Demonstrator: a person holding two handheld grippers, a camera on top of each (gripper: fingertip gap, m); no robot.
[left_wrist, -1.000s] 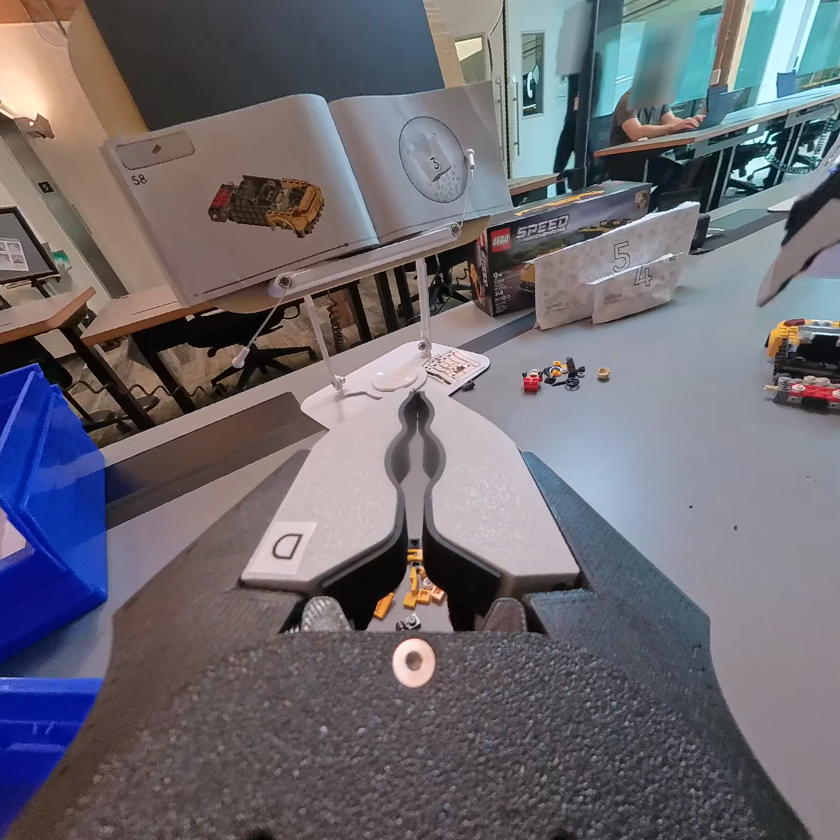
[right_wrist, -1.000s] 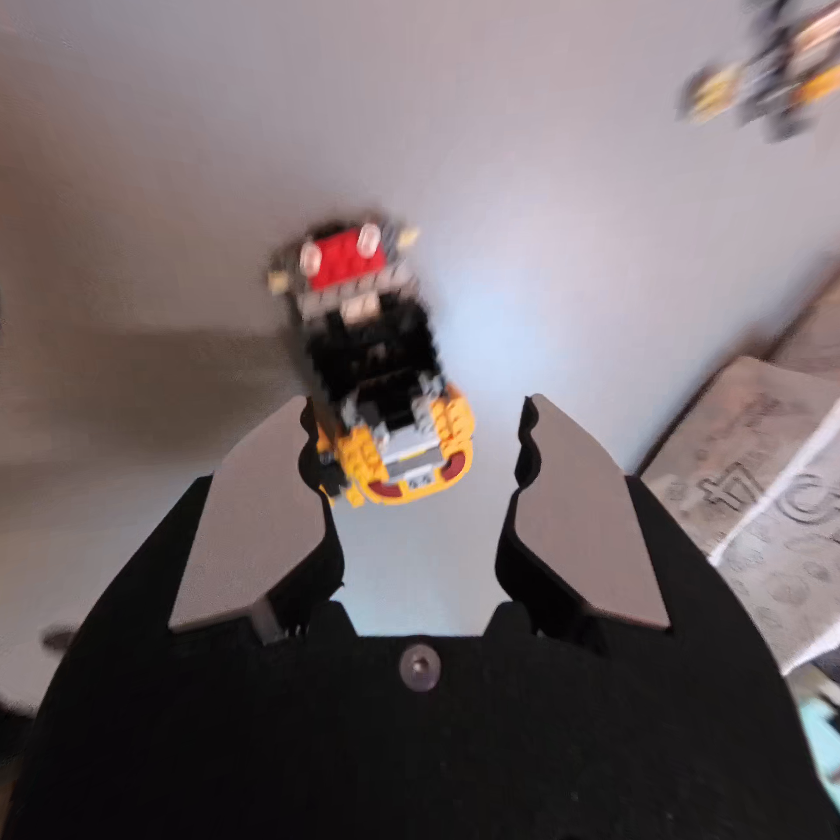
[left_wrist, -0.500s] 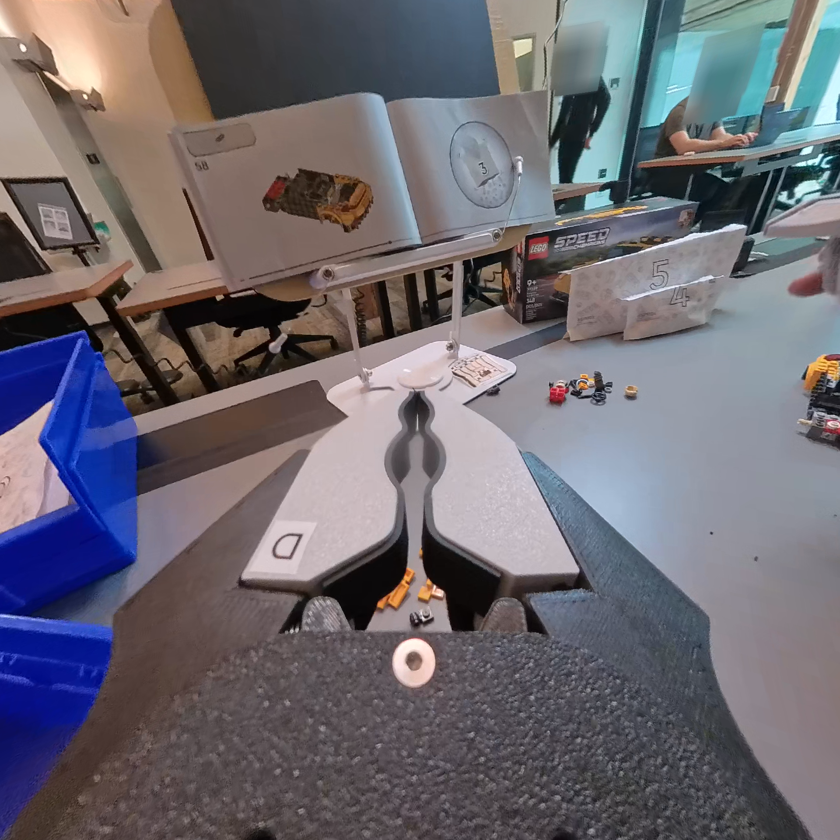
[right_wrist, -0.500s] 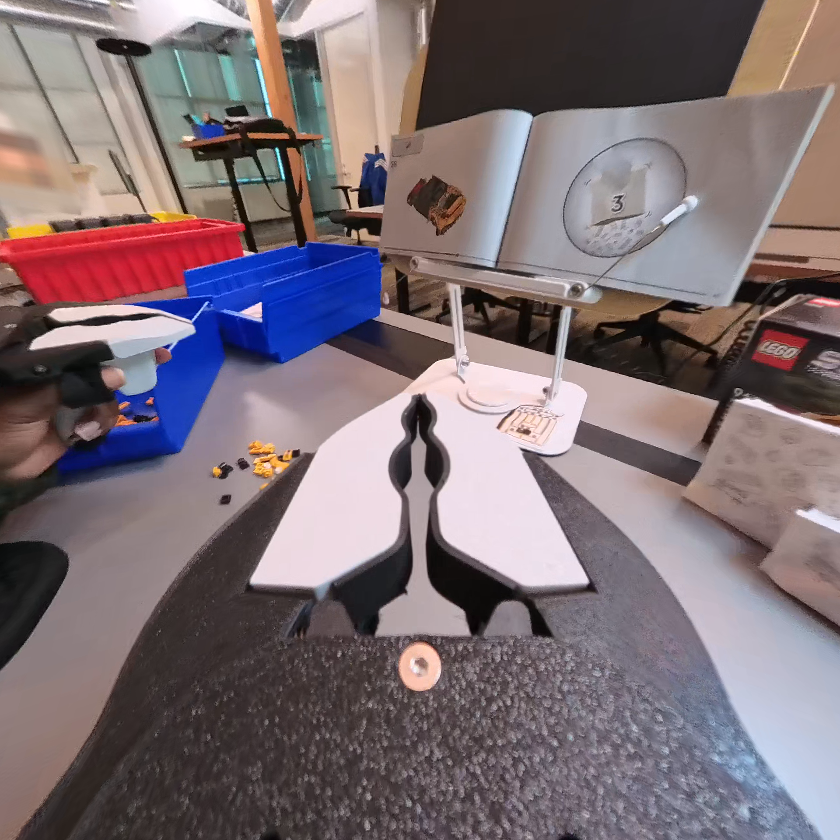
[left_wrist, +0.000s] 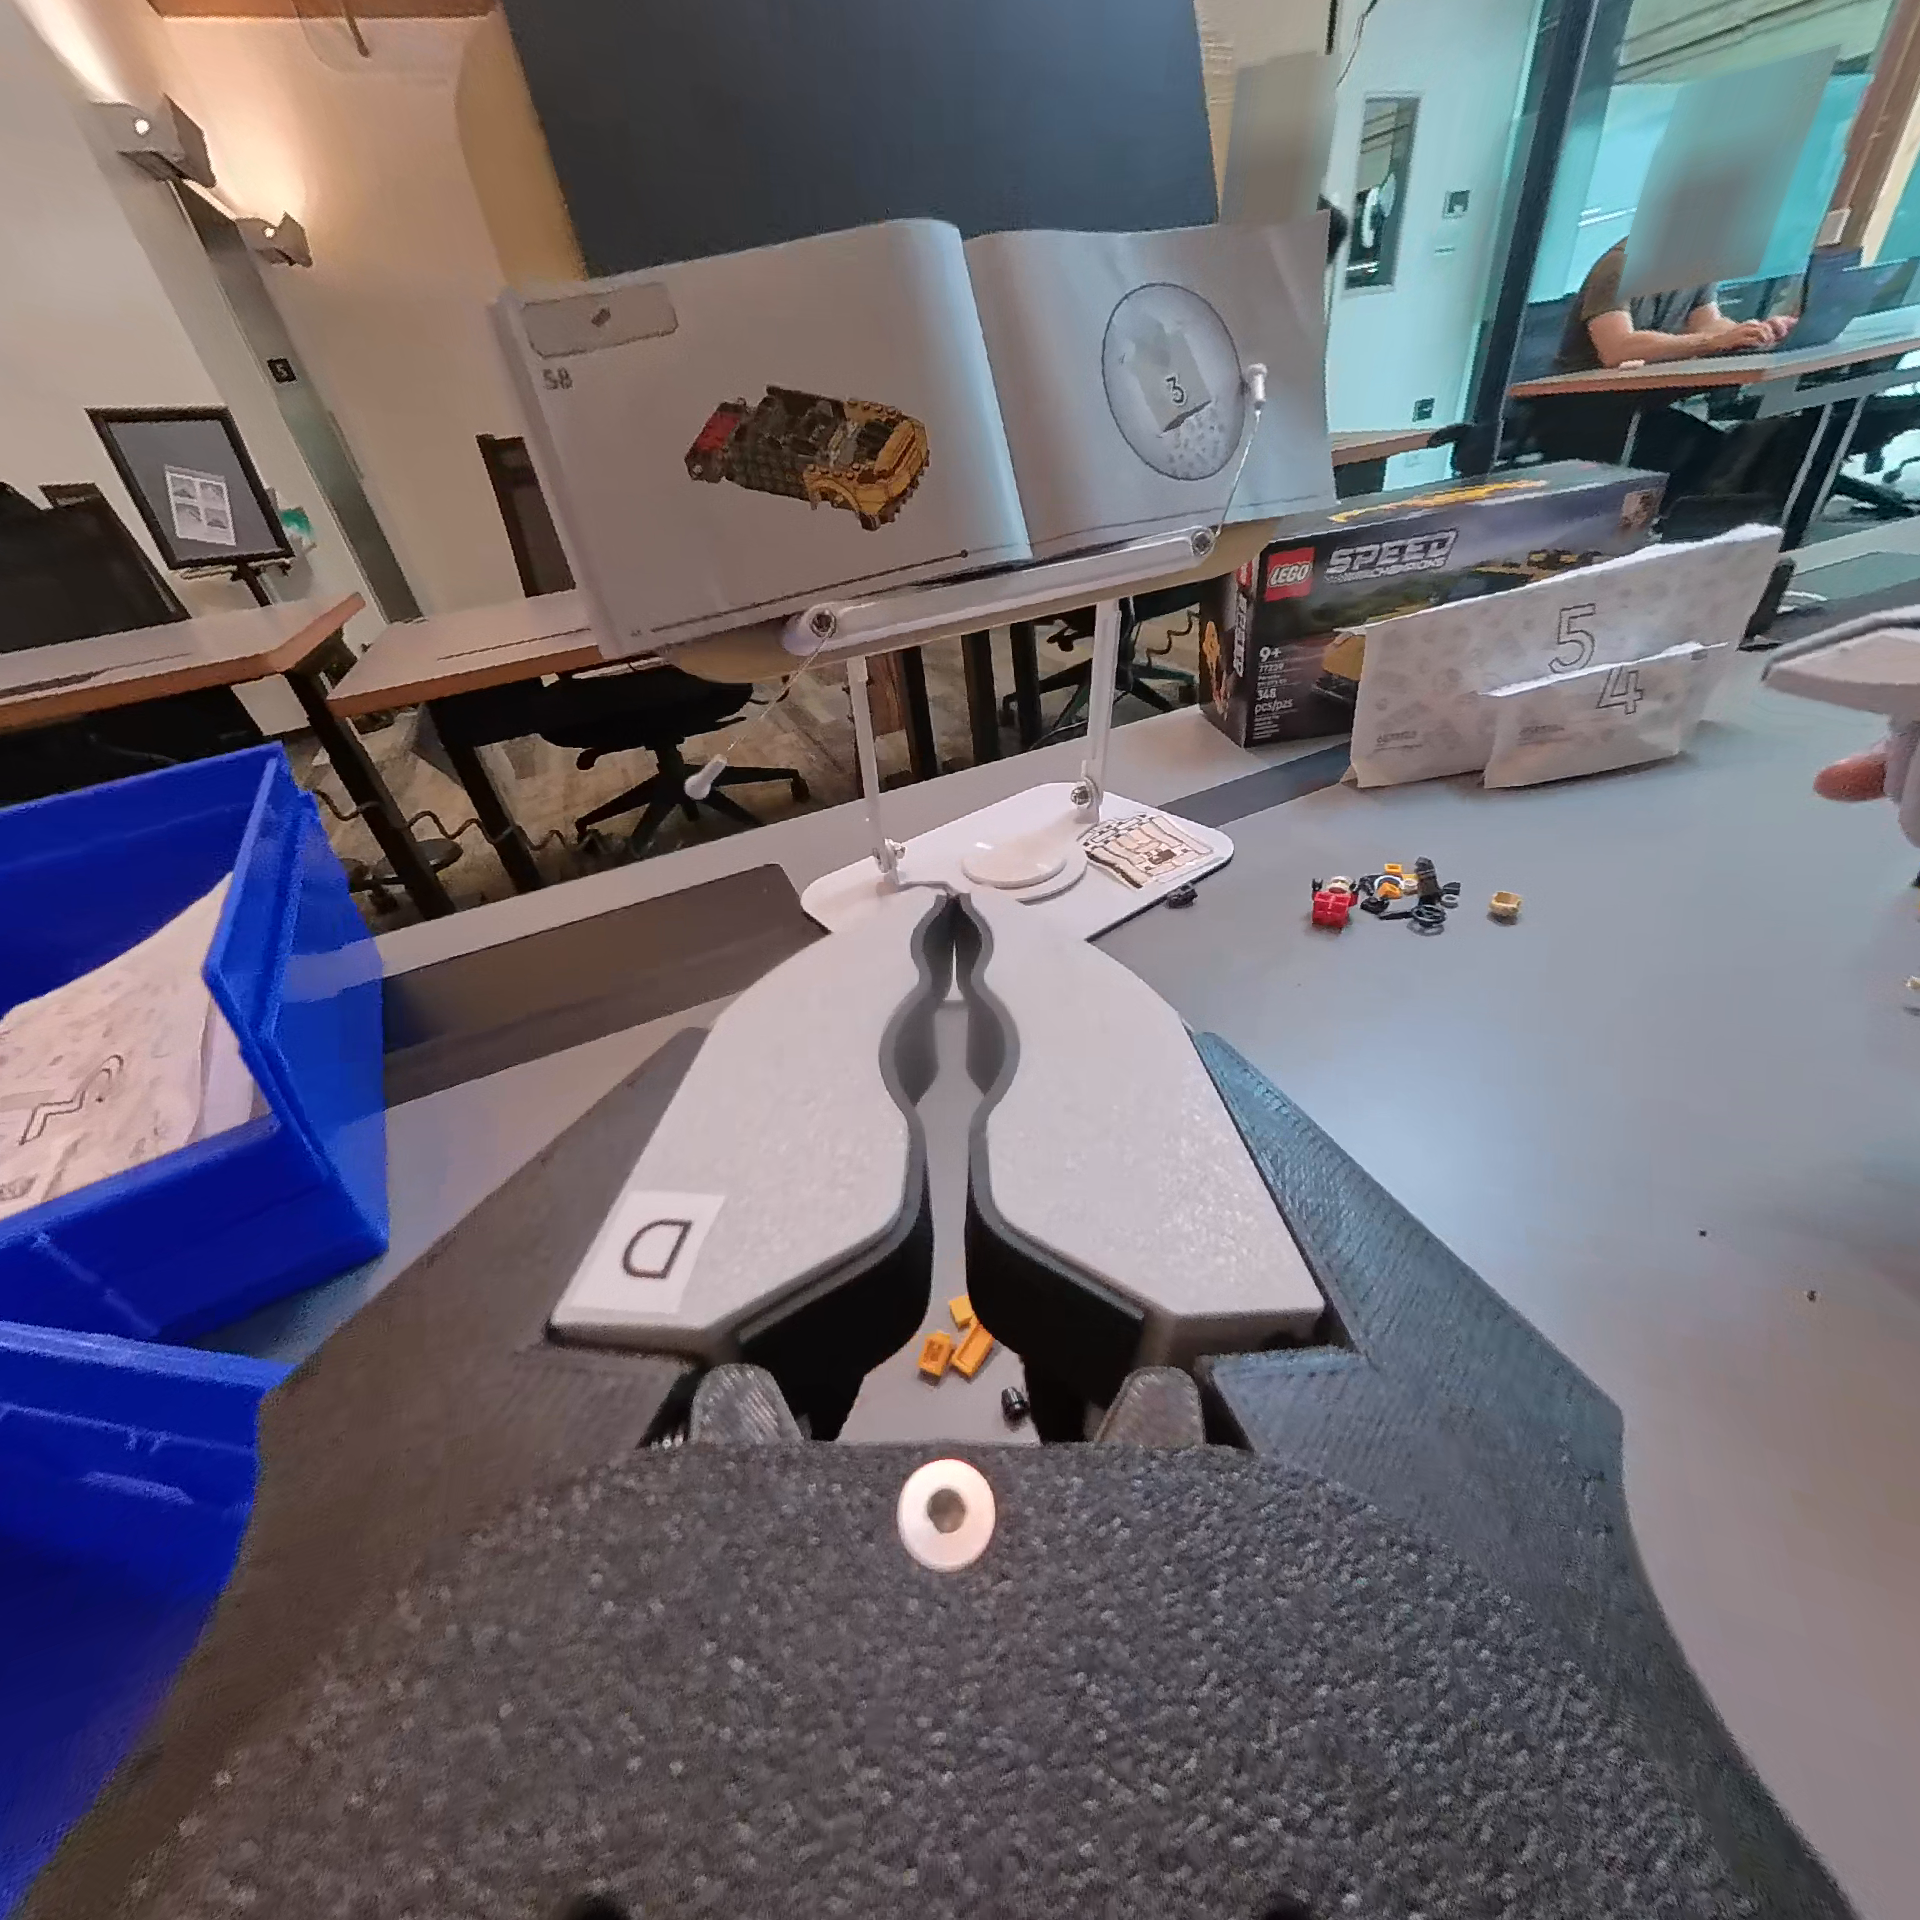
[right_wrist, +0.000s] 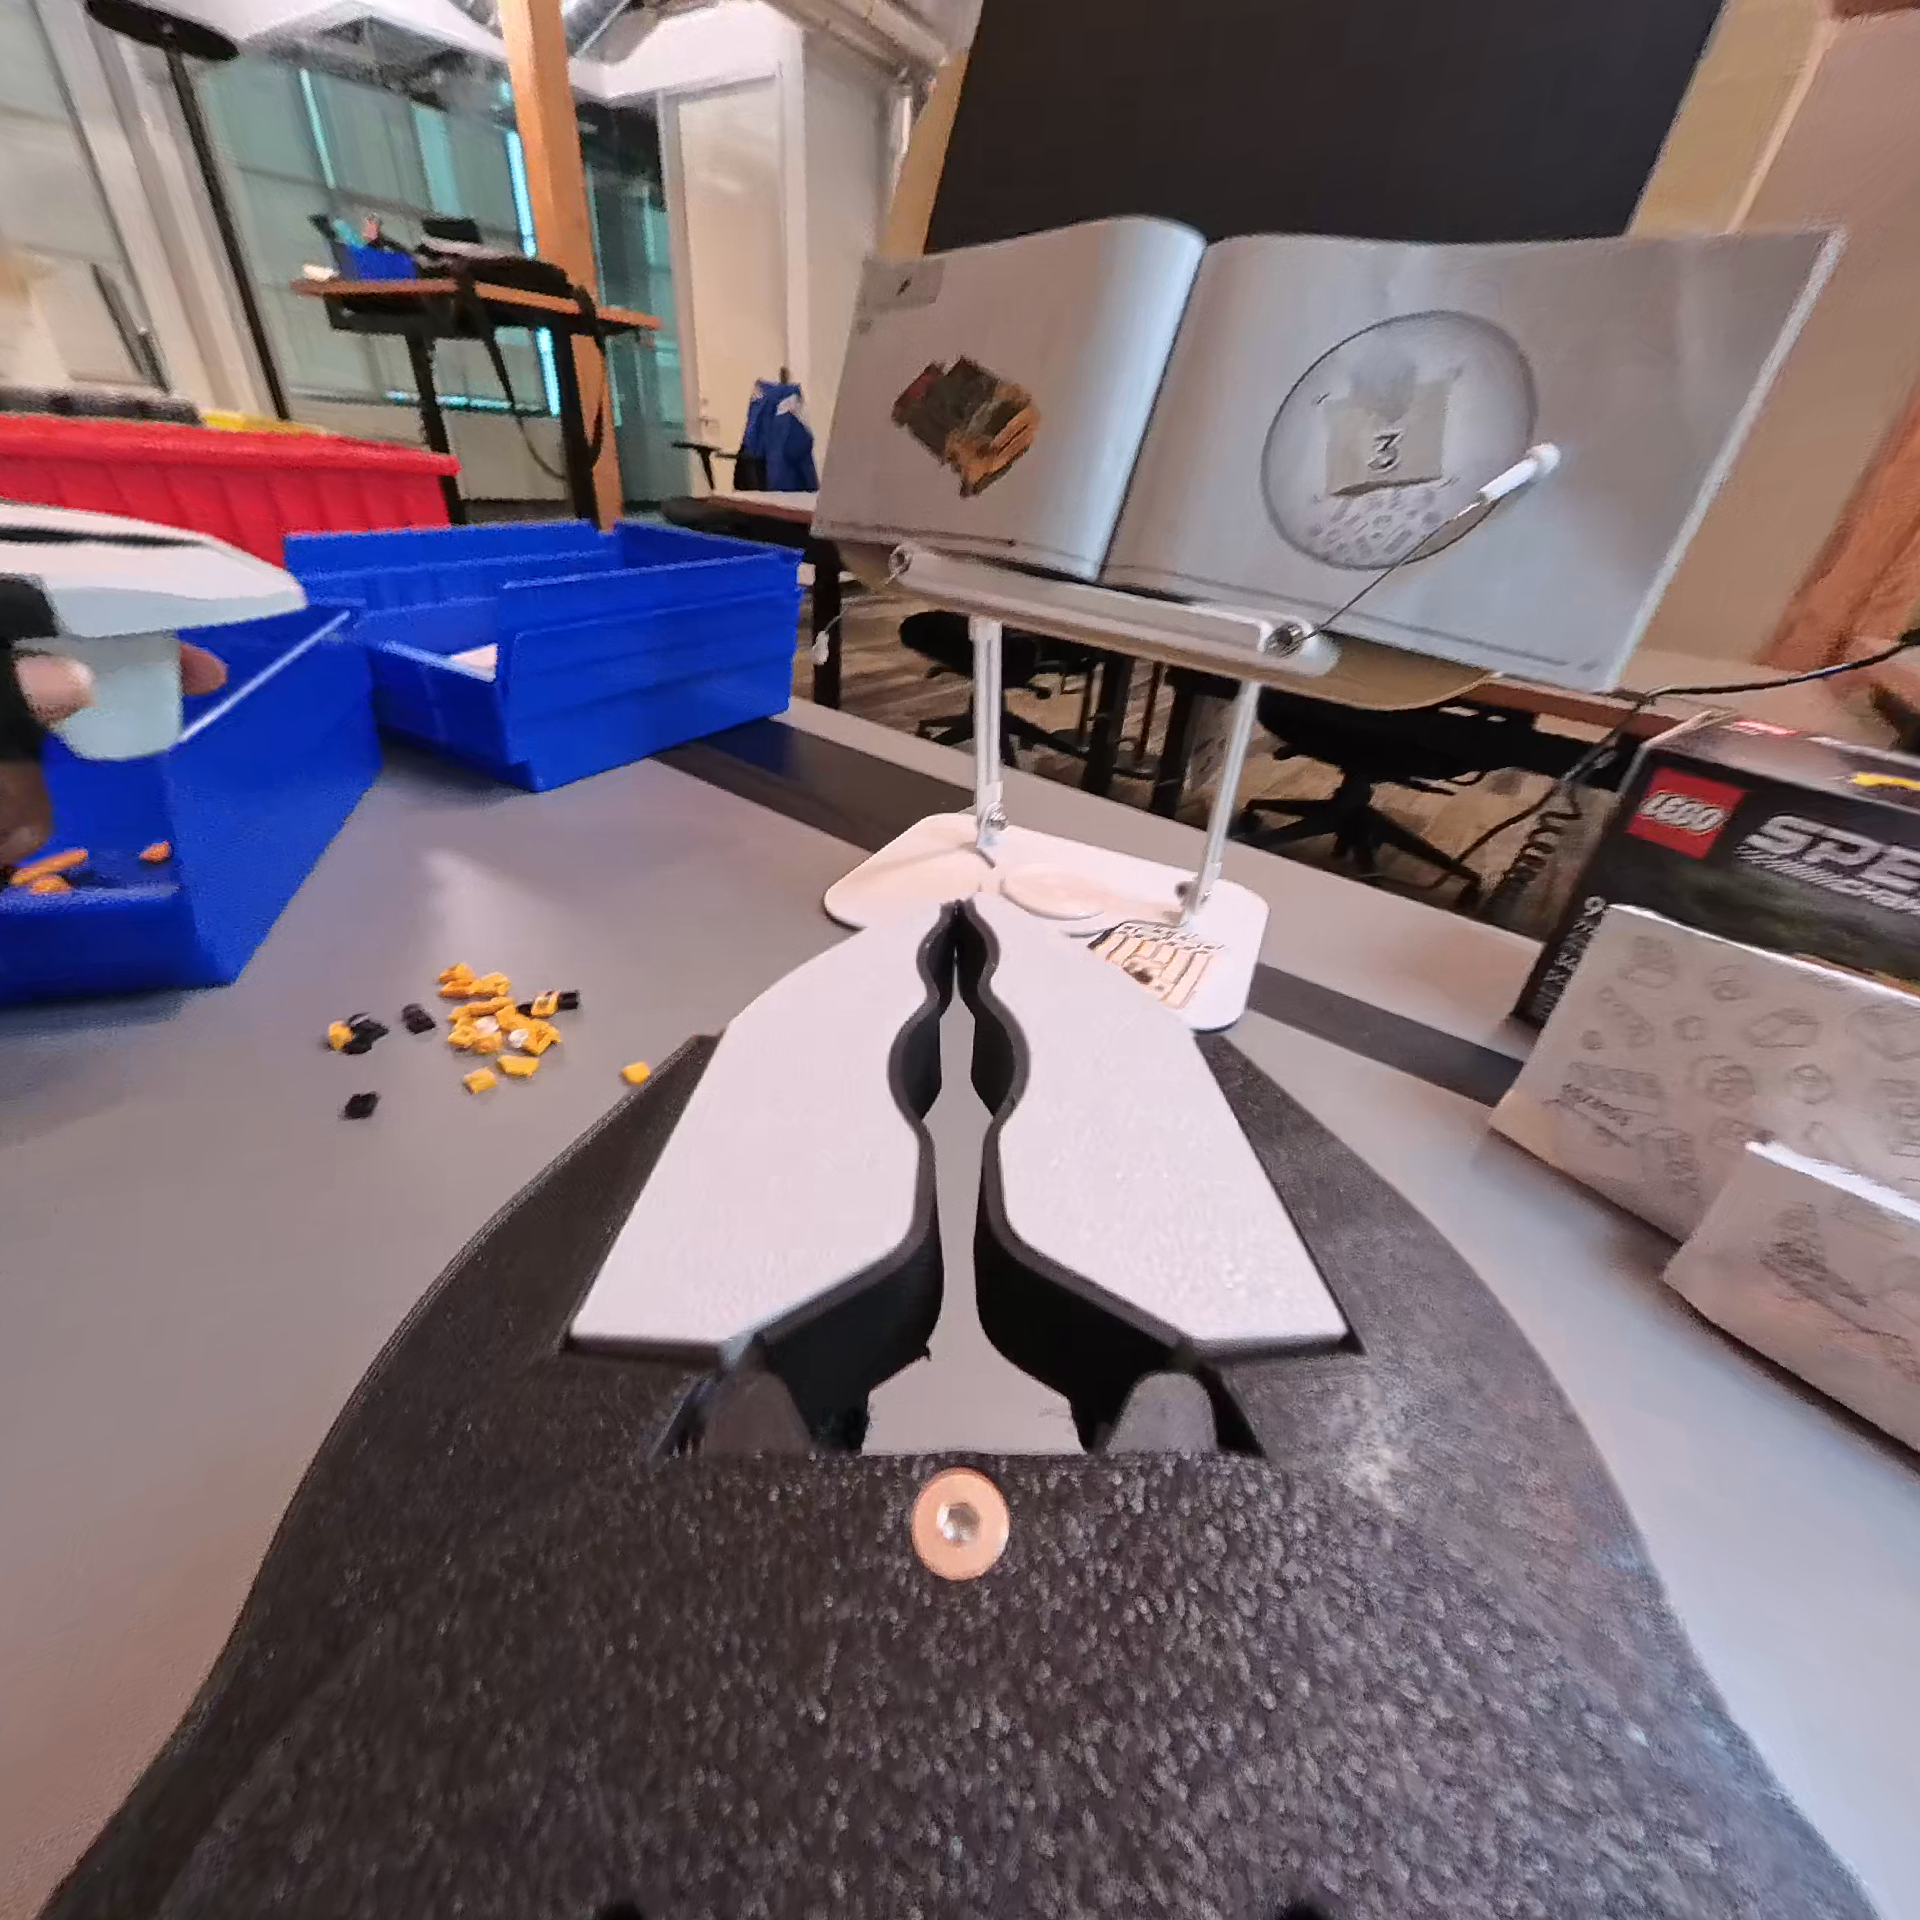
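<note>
Left gripper (left_wrist: 951, 914), right gripper (right_wrist: 958, 920): fingers closed tip to tip, holding nothing, both above tabletop (left_wrist: 1558, 1091), facing open instruction booklet (right_wrist: 1299, 416) propped on stand for reading.

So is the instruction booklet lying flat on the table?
No, the open booklet is propped up on a white stand above the grey table.

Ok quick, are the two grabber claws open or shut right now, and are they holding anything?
Left gripper: shut, fingertips together, holding nothing.
Right gripper: shut, fingertips together, holding nothing.
</note>
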